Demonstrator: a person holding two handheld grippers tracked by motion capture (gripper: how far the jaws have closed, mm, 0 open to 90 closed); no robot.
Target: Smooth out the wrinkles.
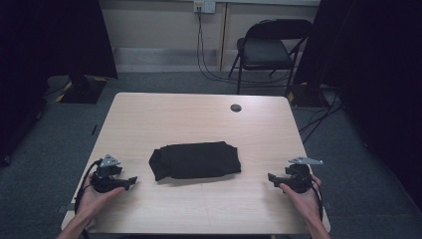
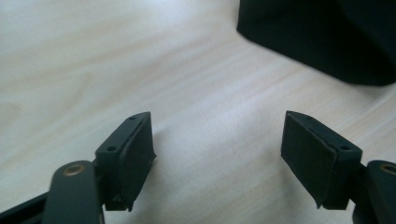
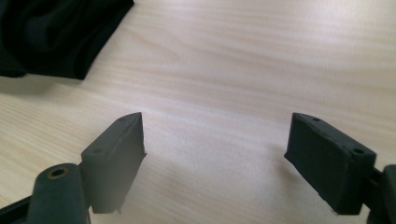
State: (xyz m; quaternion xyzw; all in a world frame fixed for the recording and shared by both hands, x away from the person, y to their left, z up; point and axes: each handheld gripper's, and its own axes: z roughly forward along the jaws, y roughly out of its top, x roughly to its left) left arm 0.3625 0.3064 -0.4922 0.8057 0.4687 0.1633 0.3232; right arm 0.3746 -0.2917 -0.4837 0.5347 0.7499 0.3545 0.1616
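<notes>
Where the light wooden table (image 1: 199, 124) carries its load, one item lies on it: a folded black cloth (image 1: 195, 160), set near the middle and a little toward the near edge, long side running left to right.

Left gripper (image 1: 130, 181): held in the person's left hand (image 1: 94, 196) at the near left of the table, pointing right toward the cloth, apart from it. Jaws spread wide, with bare tabletop between them in the left gripper view (image 2: 217, 158); the cloth's corner (image 2: 322, 37) lies beyond, at upper right.

Right gripper (image 1: 271, 178): held in the right hand (image 1: 301, 196) at the near right, pointing left toward the cloth, apart from it. Jaws spread wide over bare wood in the right gripper view (image 3: 217, 163); the cloth's edge (image 3: 56, 37) sits at upper left.

Further items: a small dark round cap (image 1: 236, 107) in the tabletop toward the far right; a black folding chair (image 1: 266, 50) on the floor beyond the table.
</notes>
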